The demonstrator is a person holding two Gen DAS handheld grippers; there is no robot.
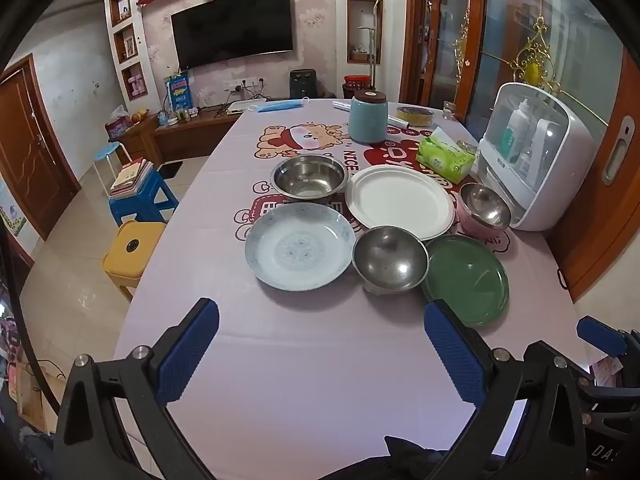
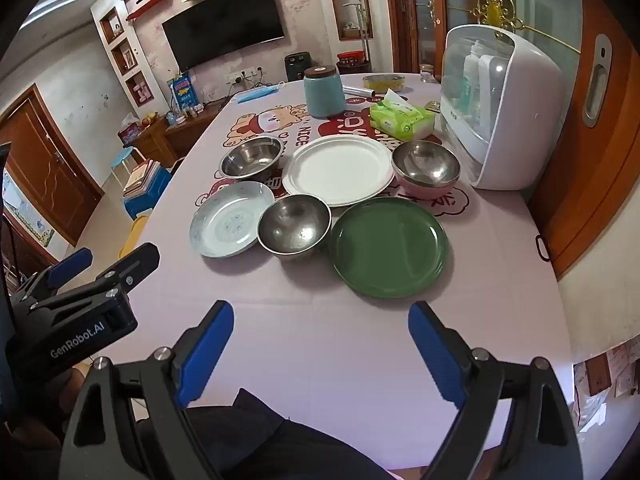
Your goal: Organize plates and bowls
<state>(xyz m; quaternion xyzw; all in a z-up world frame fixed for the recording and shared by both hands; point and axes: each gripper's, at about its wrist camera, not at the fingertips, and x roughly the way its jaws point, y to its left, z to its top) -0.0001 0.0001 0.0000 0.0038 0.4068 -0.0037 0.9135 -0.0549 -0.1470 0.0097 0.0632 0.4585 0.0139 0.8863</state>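
- State: the left gripper [image 1: 320,350] and the right gripper [image 2: 320,354] both hover over the bare near edge of the counter [image 2: 320,360], jaws spread wide, nothing between them.
- Step in hand: judged to be the start; no dish is stacked or grasped yet.
- Task items, 6 in all, grouped mid-counter in 2 rows:
- Near row: blue patterned plate [image 2: 229,219] toward the left edge, small steel bowl [image 2: 294,226] in the middle, green plate [image 2: 389,245] toward the right edge. The bowl appears to touch both plates.
- Far row: wide steel bowl [image 2: 252,157], white plate [image 2: 338,169], pink-sided steel bowl [image 2: 426,168].
- Next move, as a judgement: group plates with plates and bowls with bowls. The green plate lies nearest the right gripper; a rim grasp calls for a low, near-level approach with 1 jaw slipped under the lip.
- Clearances: open room exists along the near edge and the left edge. The right edge is crowded by a white cabinet-style appliance [image 2: 504,120] just beside the pink-sided bowl.
- Far end: a teal canister [image 2: 324,92] and a green tissue pack [image 2: 402,120] stand behind the dishes, limiting room there.
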